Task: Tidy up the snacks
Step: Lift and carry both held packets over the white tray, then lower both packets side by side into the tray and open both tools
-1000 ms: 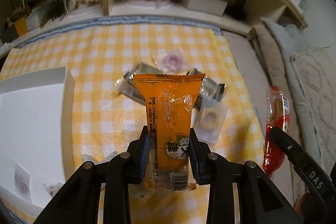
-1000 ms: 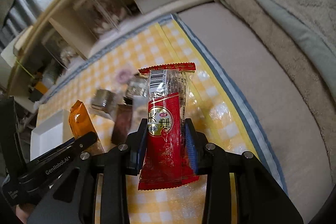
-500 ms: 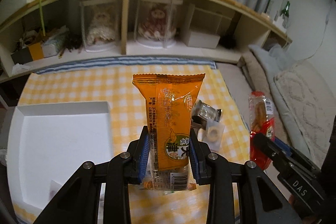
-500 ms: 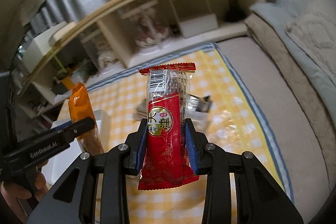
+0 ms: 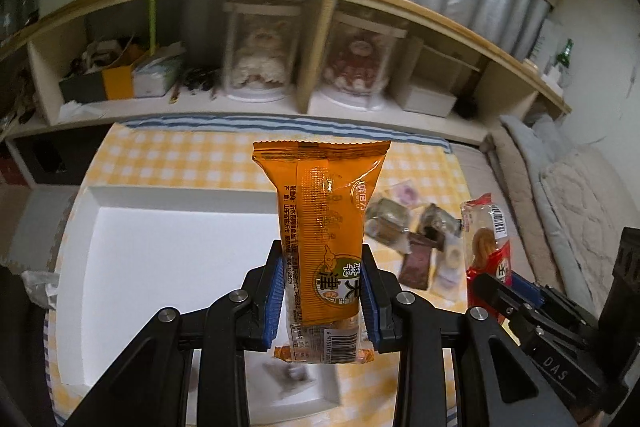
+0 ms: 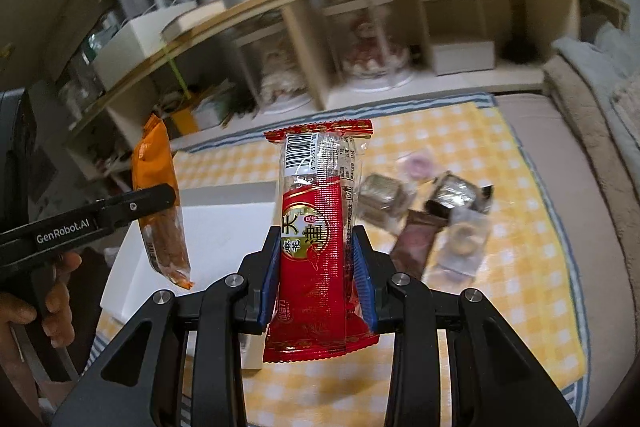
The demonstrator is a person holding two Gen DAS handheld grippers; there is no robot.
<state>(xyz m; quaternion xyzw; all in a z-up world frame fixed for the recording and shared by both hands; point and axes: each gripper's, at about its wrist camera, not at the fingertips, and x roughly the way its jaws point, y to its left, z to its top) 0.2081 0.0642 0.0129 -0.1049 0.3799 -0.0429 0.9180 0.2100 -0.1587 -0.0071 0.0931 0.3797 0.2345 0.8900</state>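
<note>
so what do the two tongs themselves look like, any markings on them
Both are matte black plastic with angular, strut-like fingers, silver round screw heads at the joints and ribbed blue pads on the inner faces. The left tongs carry white "GenRobot.AI" lettering along the side, seen from the right wrist view. The right tongs show "DAS" embossed on the body in the left wrist view. No cables or sleeves show.

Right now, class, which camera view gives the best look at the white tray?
The left wrist view: the white tray spreads wide there, showing its floor, its back rim and its left rim. In the right wrist view only part of it shows, behind the red packet and orange packet.
</note>
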